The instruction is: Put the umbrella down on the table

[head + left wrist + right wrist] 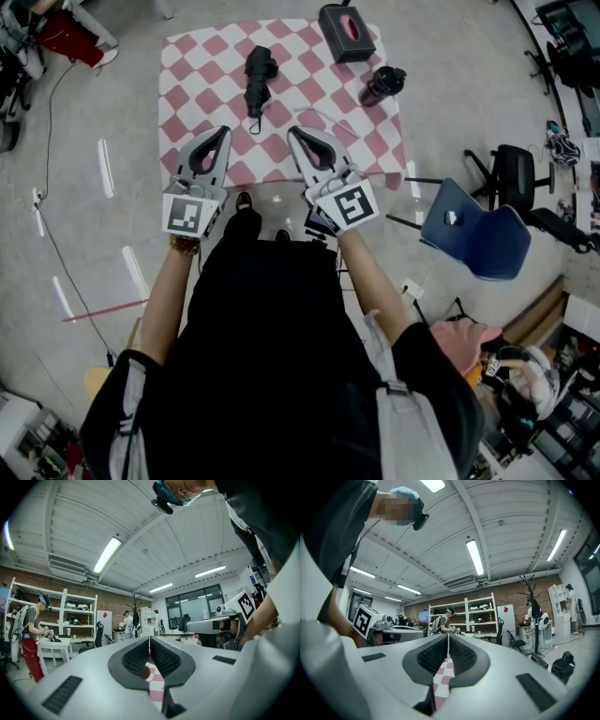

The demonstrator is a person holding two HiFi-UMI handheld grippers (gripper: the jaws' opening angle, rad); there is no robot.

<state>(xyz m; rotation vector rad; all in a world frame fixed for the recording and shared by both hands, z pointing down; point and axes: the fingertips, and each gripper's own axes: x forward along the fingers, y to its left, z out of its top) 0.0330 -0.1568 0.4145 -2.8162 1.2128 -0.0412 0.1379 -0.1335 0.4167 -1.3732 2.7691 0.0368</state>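
Black folded umbrella point(258, 78), lying flat on pink-and-white checkered table point(202, 66), untouched

Left gripper point(149, 641) with jaws pressed together, nothing between them.
Pink-checked cloth point(157, 684) peeks below at 6 o'clock; the right gripper point(190, 626) juts in at 3 o'clock; a person point(29, 627) stands by shelves point(70, 616) at 9 o'clock.

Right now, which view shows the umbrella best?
Head view: the umbrella lies folded and unobstructed on the checkered cloth, seen whole from above. Neither gripper view shows it. Each looks level across the room, with only a strip of cloth visible past its jaws.
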